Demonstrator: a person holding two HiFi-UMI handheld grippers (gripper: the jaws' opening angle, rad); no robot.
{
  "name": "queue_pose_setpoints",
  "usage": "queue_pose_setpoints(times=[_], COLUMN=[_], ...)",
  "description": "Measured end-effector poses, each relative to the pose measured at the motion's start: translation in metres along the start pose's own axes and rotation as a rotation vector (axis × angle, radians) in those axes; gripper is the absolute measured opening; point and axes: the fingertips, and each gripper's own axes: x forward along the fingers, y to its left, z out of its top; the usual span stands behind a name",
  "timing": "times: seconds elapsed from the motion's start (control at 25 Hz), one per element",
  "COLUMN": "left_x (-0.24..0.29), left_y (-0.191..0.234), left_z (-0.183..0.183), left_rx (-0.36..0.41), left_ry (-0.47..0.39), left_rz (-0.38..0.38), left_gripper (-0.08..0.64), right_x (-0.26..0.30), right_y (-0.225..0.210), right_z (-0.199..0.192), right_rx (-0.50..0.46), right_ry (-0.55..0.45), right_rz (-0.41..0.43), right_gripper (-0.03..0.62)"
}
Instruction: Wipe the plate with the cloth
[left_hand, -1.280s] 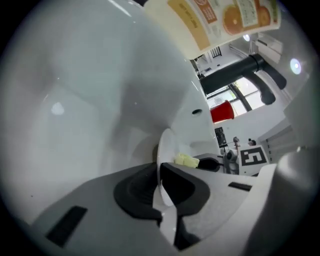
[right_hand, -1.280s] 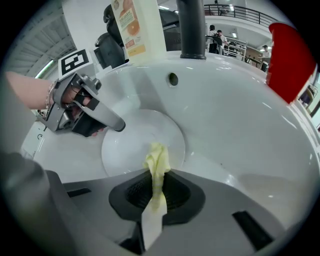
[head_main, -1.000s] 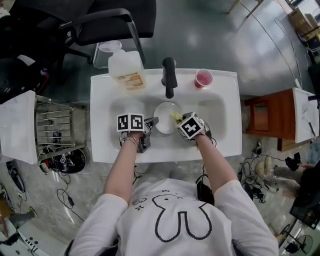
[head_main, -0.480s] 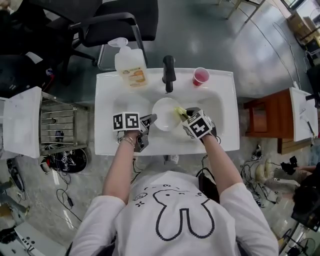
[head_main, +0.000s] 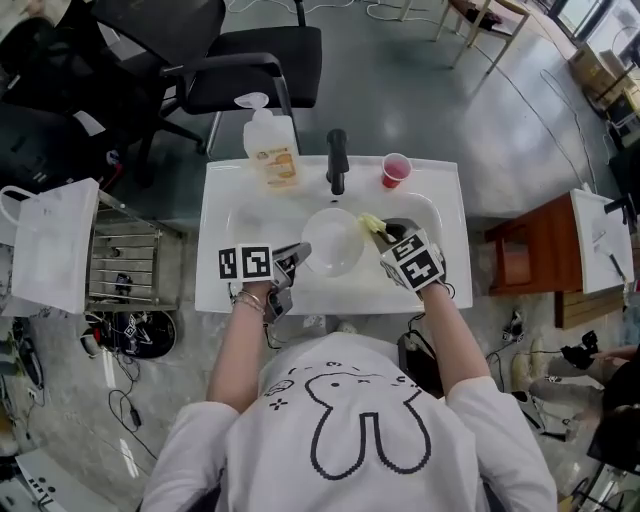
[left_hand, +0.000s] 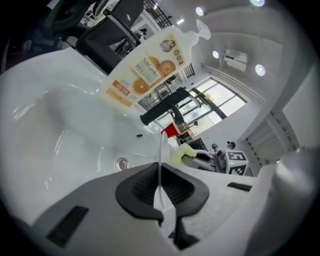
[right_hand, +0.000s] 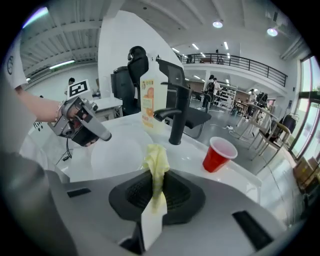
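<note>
Left hand-held gripper (left_hand: 160, 188) is clamped shut on the near rim of the white plate (head_main: 332, 243), holding it edge-on between the pads above the sink (head_main: 225, 200) basin. The right hand-held gripper (right_hand: 156, 194) is closed on the yellow cloth (right_hand: 156, 162), whose bunched end sticks out just beside the plate's right edge; whether it touches the plate cannot be told.

On the sink's back rim a black faucet (head_main: 337, 160) stands just behind the plate, its spout reaching over the basin. A soap bottle (head_main: 272, 148) with an orange label stands to its left and a red cup (head_main: 396, 170) to its right, both clear of the grippers.

Compared with a second ago, the plate and both grippers have come up out of the basin, each grip unchanged.

The sink is white and glossy, set on a polished grey floor strewn with cables. A black office chair (head_main: 245, 60) stands behind it, a wire rack (head_main: 125, 262) to the left and a wooden cabinet (head_main: 530, 250) to the right. The room is an open hall with ceiling lights and a railed upper gallery.
</note>
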Motion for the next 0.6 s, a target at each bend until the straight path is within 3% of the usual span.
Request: queue_pose_setpoints(times=[0.28, 0.6], left_x=[-0.021, -0.041], left_y=[-0.045, -0.103], left_z=[0.014, 0.051], left_rx=[0.159, 0.243], left_ry=[-0.036, -0.183], left_rz=[-0.023, -0.124], left_gripper=[0.018, 0.018], right_x=[-0.051, -0.117], right_y=[-0.004, -0.018], right_z=[0.04, 0.087], right_rx=[0.01, 0.004], right_ry=[-0.157, -0.337], right_rz=[-0.056, -0.169], right_gripper=[0.049, 0.049])
